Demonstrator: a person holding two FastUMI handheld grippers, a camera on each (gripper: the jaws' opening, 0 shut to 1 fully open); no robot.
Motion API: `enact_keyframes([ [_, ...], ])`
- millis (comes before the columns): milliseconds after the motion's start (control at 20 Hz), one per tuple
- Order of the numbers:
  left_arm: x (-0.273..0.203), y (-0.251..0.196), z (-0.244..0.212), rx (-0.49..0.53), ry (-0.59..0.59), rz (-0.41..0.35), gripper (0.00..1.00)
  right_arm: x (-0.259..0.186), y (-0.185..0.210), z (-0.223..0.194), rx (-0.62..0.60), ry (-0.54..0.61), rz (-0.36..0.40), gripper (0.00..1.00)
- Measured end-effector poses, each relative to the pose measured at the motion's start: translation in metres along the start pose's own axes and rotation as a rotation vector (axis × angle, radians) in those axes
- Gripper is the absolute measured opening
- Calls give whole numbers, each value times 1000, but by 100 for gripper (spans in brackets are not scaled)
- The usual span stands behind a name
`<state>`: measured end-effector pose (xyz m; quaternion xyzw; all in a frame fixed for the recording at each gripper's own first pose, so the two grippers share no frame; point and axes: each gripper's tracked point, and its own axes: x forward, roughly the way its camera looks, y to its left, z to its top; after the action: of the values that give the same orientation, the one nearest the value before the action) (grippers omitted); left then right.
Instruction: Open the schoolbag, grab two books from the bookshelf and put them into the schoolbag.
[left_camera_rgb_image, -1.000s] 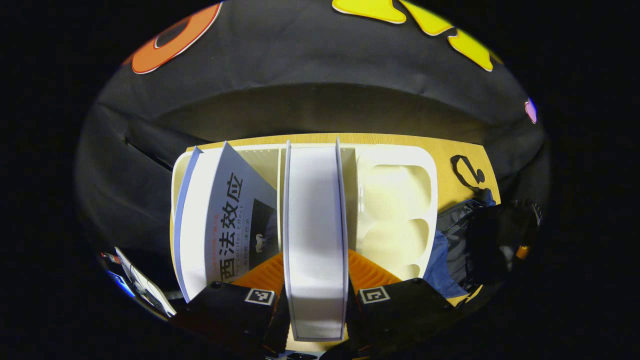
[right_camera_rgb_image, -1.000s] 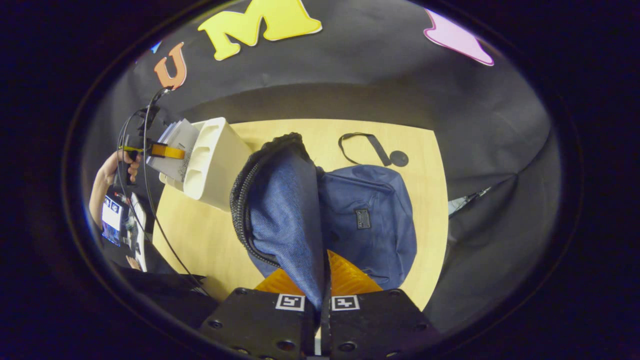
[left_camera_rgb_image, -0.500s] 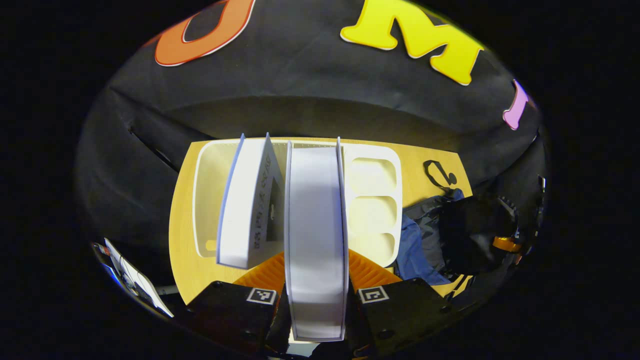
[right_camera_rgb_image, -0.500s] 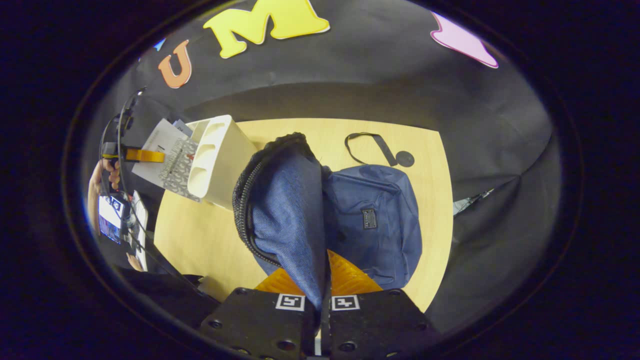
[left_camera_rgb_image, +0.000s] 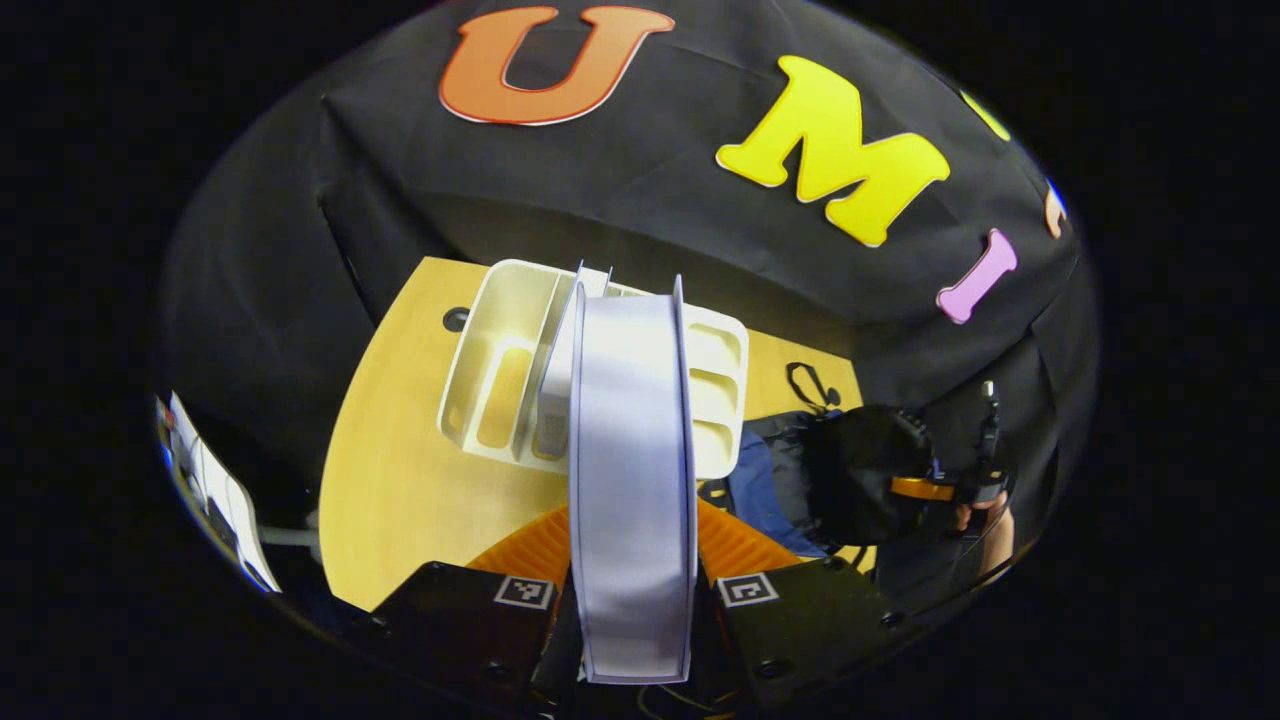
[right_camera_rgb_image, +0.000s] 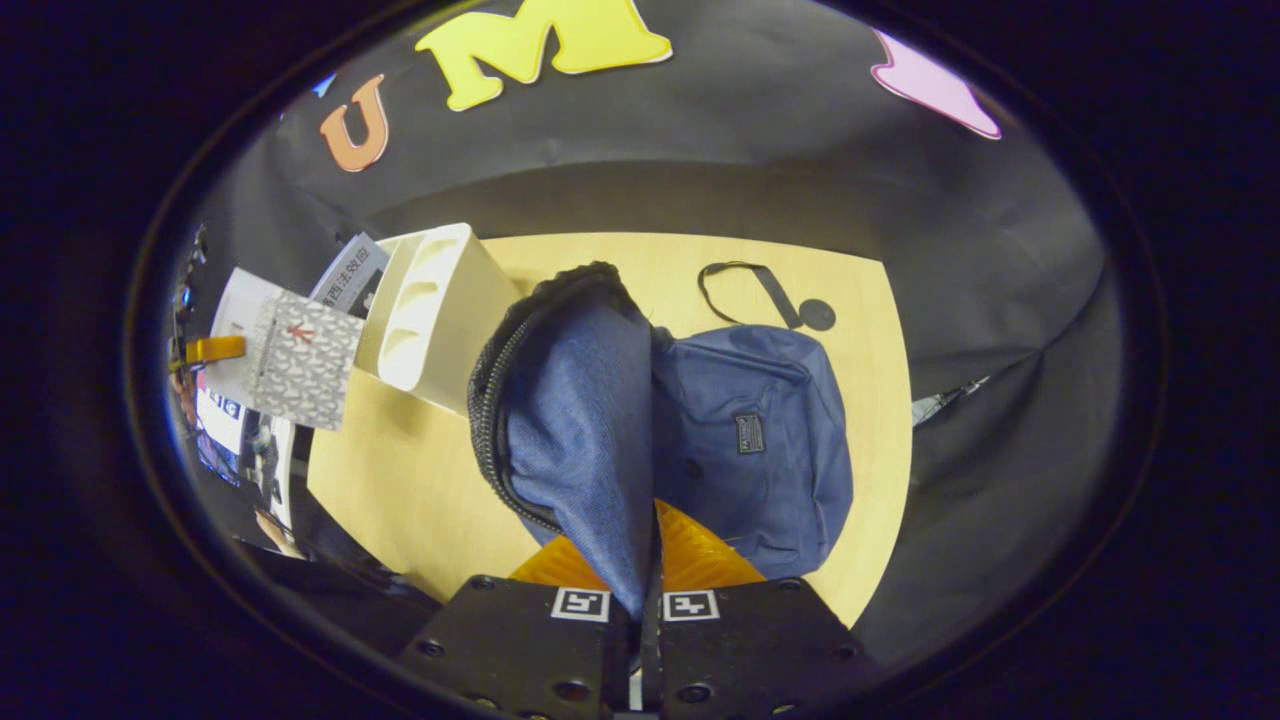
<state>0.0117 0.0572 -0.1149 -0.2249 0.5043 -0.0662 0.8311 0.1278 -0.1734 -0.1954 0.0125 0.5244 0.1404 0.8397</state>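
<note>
Right gripper view: round light-wood table (right_camera_rgb_image: 420, 500) carries the blue fabric schoolbag (right_camera_rgb_image: 750, 440); right gripper (right_camera_rgb_image: 640, 605) pinches its zippered flap (right_camera_rgb_image: 575, 420) upright, presumably holding the mouth open. Cream plastic bookshelf (left_camera_rgb_image: 500, 370) stands beside it. Left gripper (left_camera_rgb_image: 632, 590) clamps a white-edged book (left_camera_rgb_image: 630, 470), lifted clear for bagging.

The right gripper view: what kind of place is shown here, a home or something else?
Probably a staged recording booth, not a lived-in room: a black cloth wall hangs round a lone wooden table, which carries just a blue schoolbag and a white bookshelf.
</note>
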Motion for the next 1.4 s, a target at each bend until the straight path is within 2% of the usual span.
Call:
enact_keyframes([
  [50,-5,-6,-8,-42,-3,-37,49,0,-1,0,8,-1,-3,5],
  [100,-10,-11,-15,-84,0,-78,45,0,-1,0,13,-3,-8,5],
  [250,-17,-29,-38,-171,13,-178,45,-1,0,-2,26,0,-15,5],
  [500,-10,-68,-70,-206,-5,-288,45,-2,-2,-5,26,6,-24,5],
  [550,-7,-79,-78,-210,-5,-314,40,-2,-2,-5,26,5,-23,5],
  [600,-4,-89,-83,-212,-8,-331,40,-3,-3,-5,26,2,-19,5],
  [650,3,-100,-88,-222,-10,-343,50,-4,-3,-6,24,0,-13,5],
  [700,11,-112,-92,-235,-14,-361,45,-4,-3,-6,19,-2,-5,9],
  [750,18,-124,-96,-248,-18,-379,45,-4,-4,-7,15,-2,1,5],
  [1000,71,-175,-113,-309,-55,-434,45,-6,-10,-13,16,3,33,5],
  [1150,104,-205,-120,-332,-61,-502,45,-6,-15,-18,29,8,46,5],
  [1350,149,-228,-135,-331,-49,-526,45,-6,-17,-17,39,0,50,5],
  [1400,159,-234,-137,-331,-52,-536,51,-6,-18,-18,40,-3,49,5],
])
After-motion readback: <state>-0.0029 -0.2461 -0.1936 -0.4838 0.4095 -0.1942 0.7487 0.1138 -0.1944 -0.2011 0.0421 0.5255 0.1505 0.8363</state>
